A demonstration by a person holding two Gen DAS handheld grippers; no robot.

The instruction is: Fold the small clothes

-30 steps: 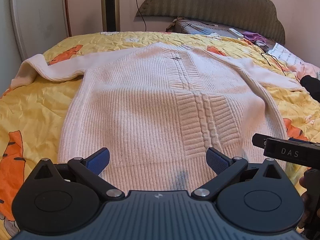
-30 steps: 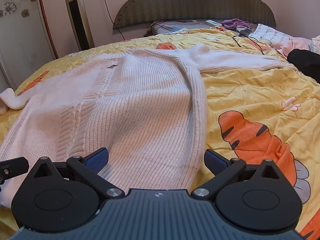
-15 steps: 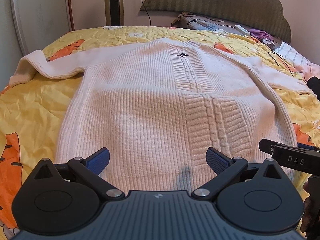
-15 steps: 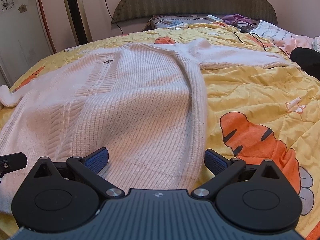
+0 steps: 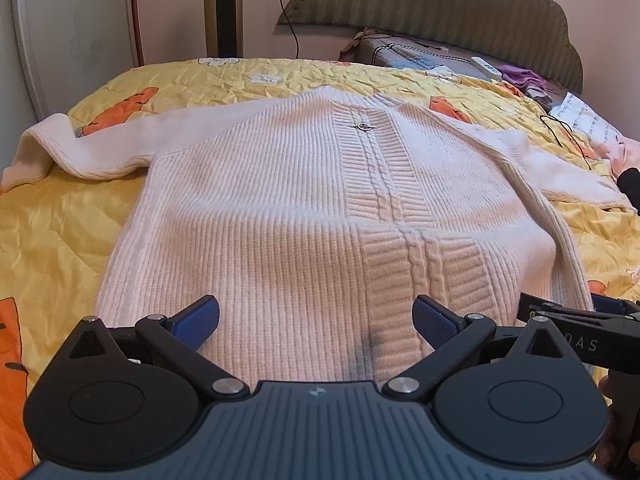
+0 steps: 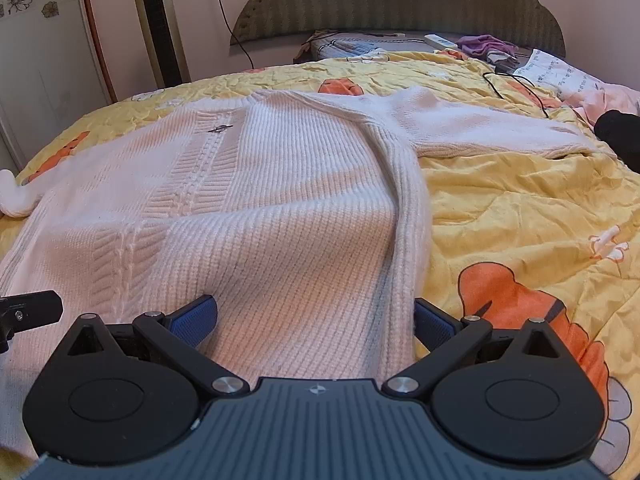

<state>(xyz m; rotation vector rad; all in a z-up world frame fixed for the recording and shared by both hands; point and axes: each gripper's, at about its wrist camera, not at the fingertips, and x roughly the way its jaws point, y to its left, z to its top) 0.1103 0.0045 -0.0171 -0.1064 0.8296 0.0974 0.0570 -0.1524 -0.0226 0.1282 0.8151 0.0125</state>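
A cream ribbed knit sweater (image 5: 304, 208) lies flat on the yellow bedspread (image 5: 60, 232), sleeves spread to both sides. It also shows in the right wrist view (image 6: 260, 208). My left gripper (image 5: 318, 320) is open, low over the sweater's bottom hem near its middle. My right gripper (image 6: 316, 318) is open over the hem's right corner, its jaws straddling the side seam. Neither holds cloth. The right gripper's tip shows at the right edge of the left wrist view (image 5: 576, 316).
The yellow bedspread (image 6: 520, 208) has orange carrot prints. Near the padded headboard (image 6: 400, 4) lie a remote (image 6: 440, 42), purple cloth (image 6: 484, 44), a black cable (image 6: 516, 88) and pink clothes (image 6: 600, 98). A tower fan (image 6: 158, 20) stands by the left wall.
Both grippers have moved down and forward toward the sweater's hem. Both stay open.
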